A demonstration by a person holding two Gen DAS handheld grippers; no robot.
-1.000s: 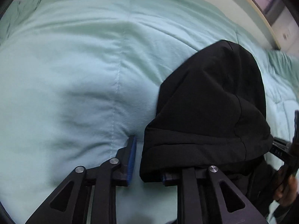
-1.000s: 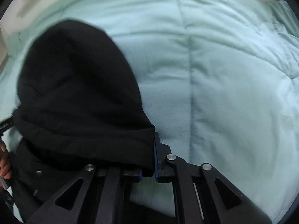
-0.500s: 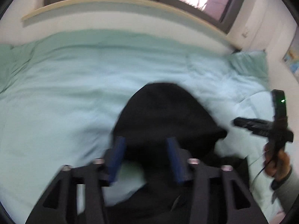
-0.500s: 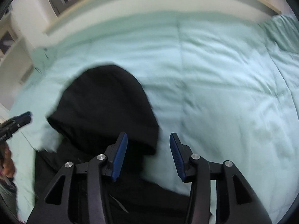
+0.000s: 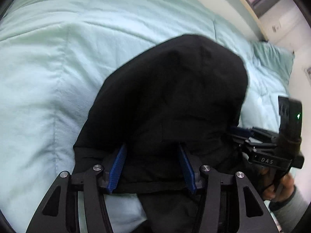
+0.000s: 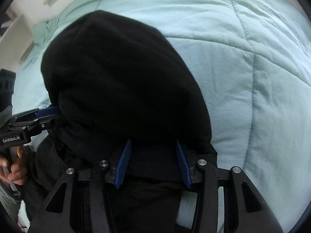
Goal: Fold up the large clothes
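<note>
Left gripper point(image 5: 152, 168): jaws stand apart after opening within the last second; the blue pads straddle the hood's lower band without pressing on it, so nothing is clamped.
Hood point(image 5: 171, 101): black, part of a dark hooded garment, lying flat on the mint quilt point(image 5: 48, 62) of the bed, directly ahead of this gripper and spreading away from its tips.
Right gripper point(image 6: 153, 165): jaws also parted, having opened from shut and then eased in slightly; black cloth lies between the pads, which are not gripping it.
Step in hand: the hood looks laid out and released; both grippers are free.
Hood axis: long axis runs from the band at the fingertips to the rounded crown, which points away from both grippers.
Next move: likely a fresh pinch on an edge or sleeve; the body lies below both views, so which part I cannot tell.
</note>
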